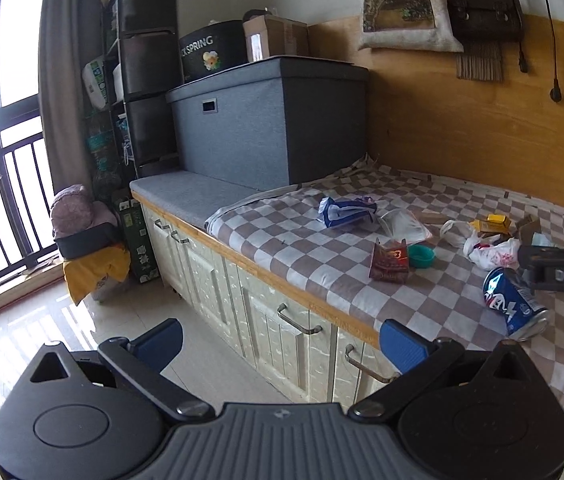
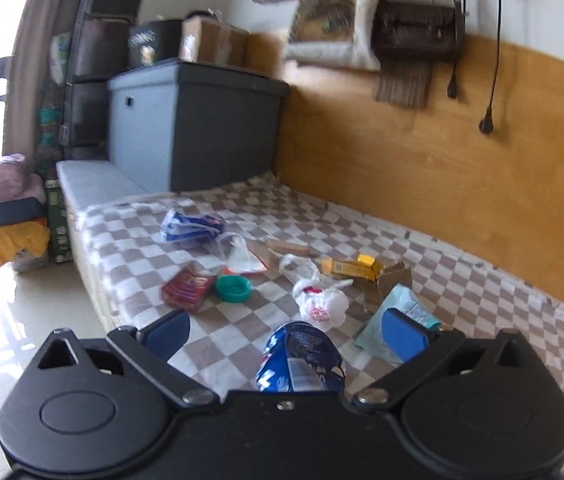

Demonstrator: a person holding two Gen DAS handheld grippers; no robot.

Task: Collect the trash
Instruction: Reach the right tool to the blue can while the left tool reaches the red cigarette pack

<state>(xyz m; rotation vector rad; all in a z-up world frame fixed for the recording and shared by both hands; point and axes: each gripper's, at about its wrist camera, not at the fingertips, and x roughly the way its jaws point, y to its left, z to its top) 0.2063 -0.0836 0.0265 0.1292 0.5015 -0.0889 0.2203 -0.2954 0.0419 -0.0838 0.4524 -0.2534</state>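
Trash lies scattered on a checkered blanket [image 1: 301, 248]. A crushed blue can [image 1: 515, 306] lies on its side near the front edge. Further back are a red wrapper [image 1: 389, 262], a teal lid [image 1: 421, 256], a blue-white bag [image 1: 343, 210], a white plastic bag [image 1: 485, 250] and a yellow box [image 1: 495, 224]. My left gripper [image 1: 282, 342] is open and empty, over the cabinet front, left of the can. My right gripper [image 2: 285, 334] is open, with the blue can [image 2: 301, 360] between its spread fingers, untouched. Its black body [image 1: 561, 268] shows just behind the can.
A grey storage box [image 1: 266, 128] with cartons on top stands at the blanket's left end. A wood panel [image 1: 481, 120] backs the bench, with bags and cables hanging above. White cabinet doors [image 1: 282, 320] with handles are below. The tiled floor [image 1: 22, 340] holds a basket and a yellow bag.
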